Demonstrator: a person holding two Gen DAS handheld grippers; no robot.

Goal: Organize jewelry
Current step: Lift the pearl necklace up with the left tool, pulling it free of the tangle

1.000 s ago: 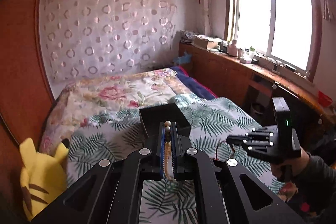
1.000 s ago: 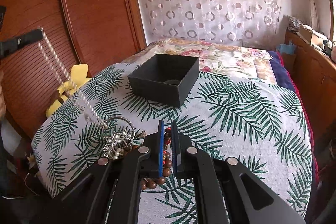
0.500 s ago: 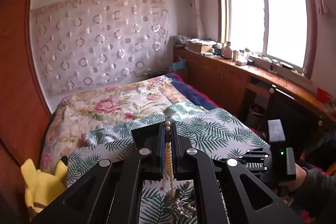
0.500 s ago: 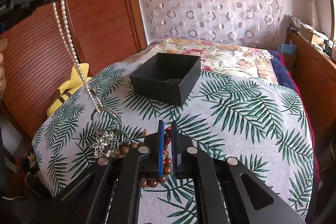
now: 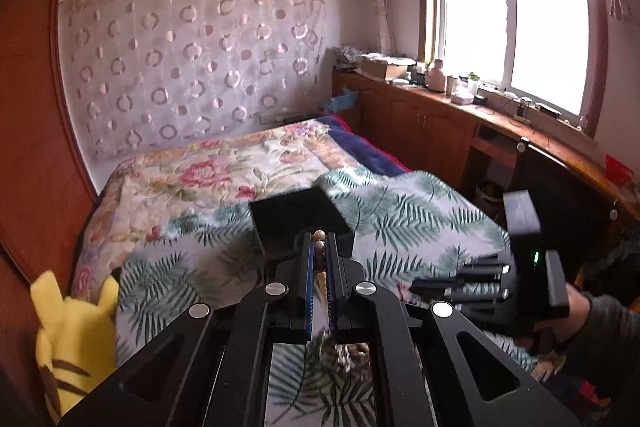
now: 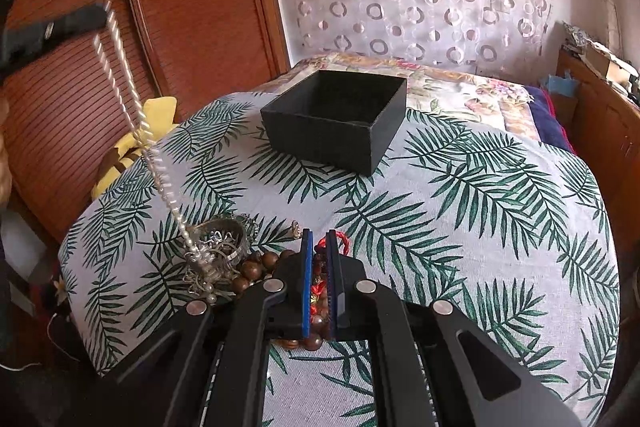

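My left gripper is clamped narrow on the top beads of a long white pearl necklace. The strand hangs taut, slanting down to the heap below. Its lower end is tangled in a silver filigree bangle on the palm-leaf-print cloth.

The open black square box sits ahead of my left fingers, lower and well apart, so I judge the carry must go forward with more lift first to free the tail.

My right gripper is down at the heap, its fingers narrowly parted around a red cord trinket; I cannot tell if it is gripped. Brown wooden beads lie touching the bangle and could come up too. A yellow plush toy sits off the cloth edge, no obstacle.
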